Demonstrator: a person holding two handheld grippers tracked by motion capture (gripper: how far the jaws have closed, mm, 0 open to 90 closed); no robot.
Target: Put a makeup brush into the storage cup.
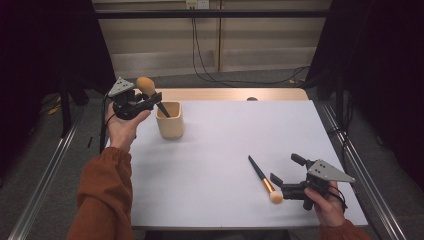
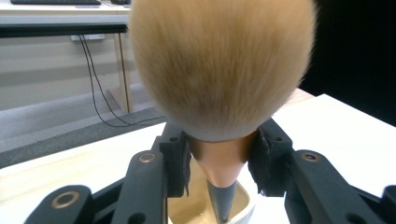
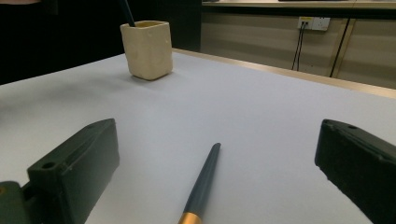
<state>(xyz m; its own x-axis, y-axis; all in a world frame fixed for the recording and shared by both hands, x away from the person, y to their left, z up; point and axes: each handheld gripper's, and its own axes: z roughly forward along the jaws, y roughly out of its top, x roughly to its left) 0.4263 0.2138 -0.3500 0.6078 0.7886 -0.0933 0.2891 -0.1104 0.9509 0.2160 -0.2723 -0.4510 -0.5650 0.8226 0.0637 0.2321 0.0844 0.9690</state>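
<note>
My left gripper is raised at the table's far left, shut on a large makeup brush. Its fluffy tan head points up, and both pads press on the copper ferrule. The dark handle tip dips into the cream cup, tilted. A second, slimmer brush lies flat on the white table at the front right, with its tan head nearest me. My right gripper hovers open low over it. In the right gripper view its dark handle runs out between the wide-apart jaws.
The cup stands alone at the far left of the table, with a dark handle rising from it. A wooden strip borders the far edge. Black cables trail on the floor beyond. Metal rails run along both sides.
</note>
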